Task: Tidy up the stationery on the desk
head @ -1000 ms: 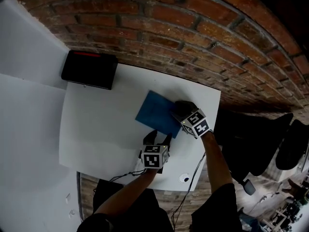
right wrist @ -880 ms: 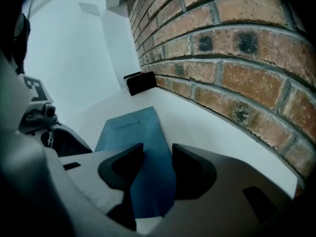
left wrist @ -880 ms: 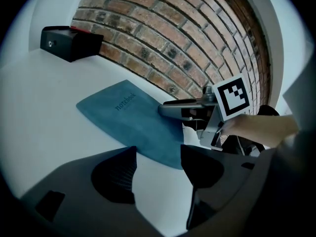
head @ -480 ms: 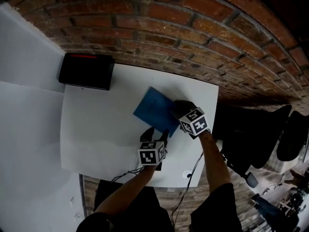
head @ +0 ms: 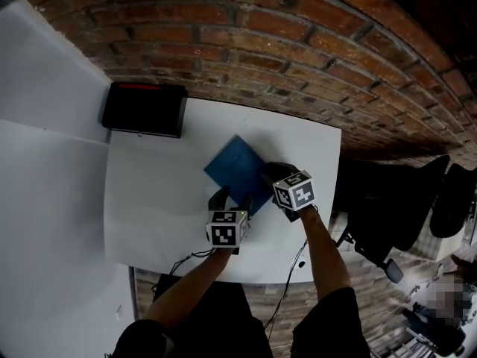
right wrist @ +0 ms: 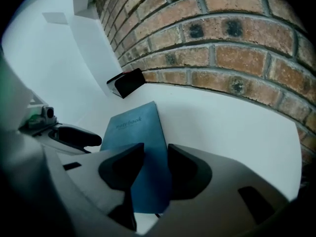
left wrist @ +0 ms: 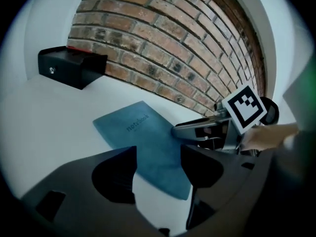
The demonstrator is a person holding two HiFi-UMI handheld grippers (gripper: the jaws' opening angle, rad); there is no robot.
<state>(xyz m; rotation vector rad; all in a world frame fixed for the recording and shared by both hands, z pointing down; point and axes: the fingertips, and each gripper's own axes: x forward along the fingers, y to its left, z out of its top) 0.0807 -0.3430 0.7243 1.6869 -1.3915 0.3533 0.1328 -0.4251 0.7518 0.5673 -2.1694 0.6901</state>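
A blue notebook (head: 235,168) lies on the white desk (head: 156,200), its cover word visible in both gripper views. My right gripper (right wrist: 155,166) is shut on the notebook (right wrist: 134,132) at its near right edge; the cover fills the narrow gap between the jaws. In the head view the right gripper (head: 266,176) sits at the notebook's right side. My left gripper (left wrist: 158,164) is open, jaws wide apart just short of the notebook (left wrist: 140,135), nothing held. In the head view the left gripper (head: 226,198) sits at the notebook's near left corner.
A black box (head: 145,108) with a red strip stands at the desk's far left corner against the brick wall (head: 298,58). Cables (head: 297,256) hang over the desk's near edge. A dark office chair (head: 380,215) stands to the right of the desk.
My left gripper has moved forward from the desk's near edge up to the notebook. The right gripper has stayed at the notebook's right edge.
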